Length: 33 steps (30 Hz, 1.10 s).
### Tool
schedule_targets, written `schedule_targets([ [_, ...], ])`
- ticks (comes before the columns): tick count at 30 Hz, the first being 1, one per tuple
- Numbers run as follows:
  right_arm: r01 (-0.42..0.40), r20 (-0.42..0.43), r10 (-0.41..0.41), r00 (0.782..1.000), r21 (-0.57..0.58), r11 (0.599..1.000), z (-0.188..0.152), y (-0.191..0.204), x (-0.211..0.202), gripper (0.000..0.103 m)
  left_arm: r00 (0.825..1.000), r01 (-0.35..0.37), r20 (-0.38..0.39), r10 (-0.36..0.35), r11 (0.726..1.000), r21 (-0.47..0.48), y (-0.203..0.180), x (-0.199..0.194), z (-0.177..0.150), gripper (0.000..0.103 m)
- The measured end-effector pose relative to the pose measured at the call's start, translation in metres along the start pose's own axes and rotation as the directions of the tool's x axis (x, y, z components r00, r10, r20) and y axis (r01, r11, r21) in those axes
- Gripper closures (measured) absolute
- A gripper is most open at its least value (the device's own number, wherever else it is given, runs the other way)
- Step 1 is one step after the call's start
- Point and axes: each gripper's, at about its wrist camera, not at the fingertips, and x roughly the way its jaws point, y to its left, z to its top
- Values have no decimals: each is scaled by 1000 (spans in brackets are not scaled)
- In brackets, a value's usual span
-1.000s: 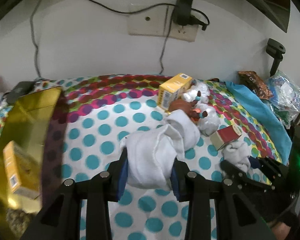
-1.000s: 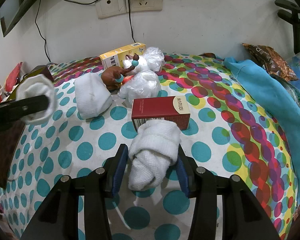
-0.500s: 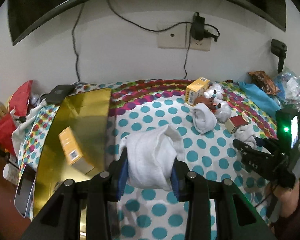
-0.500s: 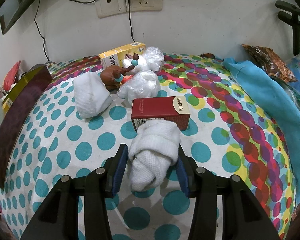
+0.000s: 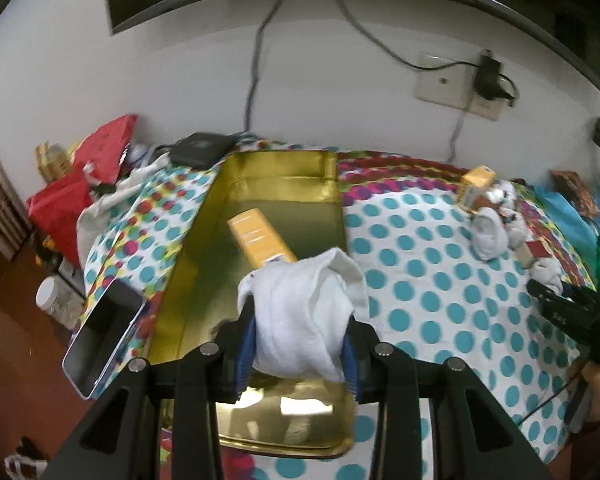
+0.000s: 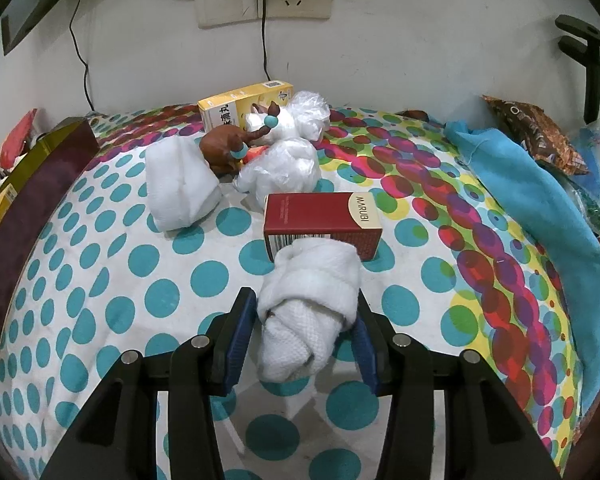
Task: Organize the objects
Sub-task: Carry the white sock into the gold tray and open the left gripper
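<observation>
Left gripper [image 5: 298, 346] clamps a white towel roll [image 5: 304, 316] above the gold tray [image 5: 260, 168]; released off-centre, it may snag the rim. Right gripper [image 6: 304, 336] clamps another rolled towel [image 6: 312, 300] on the dotted cloth [image 6: 100, 280].

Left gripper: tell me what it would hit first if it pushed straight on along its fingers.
Probably the floor of the gold tray, near the yellow box lying in it. The left gripper, shut on a white rolled cloth, points down into the tray; depth is unclear.
</observation>
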Motion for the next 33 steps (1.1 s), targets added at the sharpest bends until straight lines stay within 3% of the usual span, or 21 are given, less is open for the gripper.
schedule_targets([
  [7,3,-1,-3,1000,0,1000,1,0,0,59,1000,-23,-4,23,998,-58,35,9,-1,66],
  [15,8,-1,-8,1000,-3,1000,0,0,0,59,1000,-14,-25,12,998,-64,42,25,-3,66],
  [33,10,-1,-10,1000,-2,1000,0,0,0,58,998,4,-60,-8,998,-66,42,92,51,66],
])
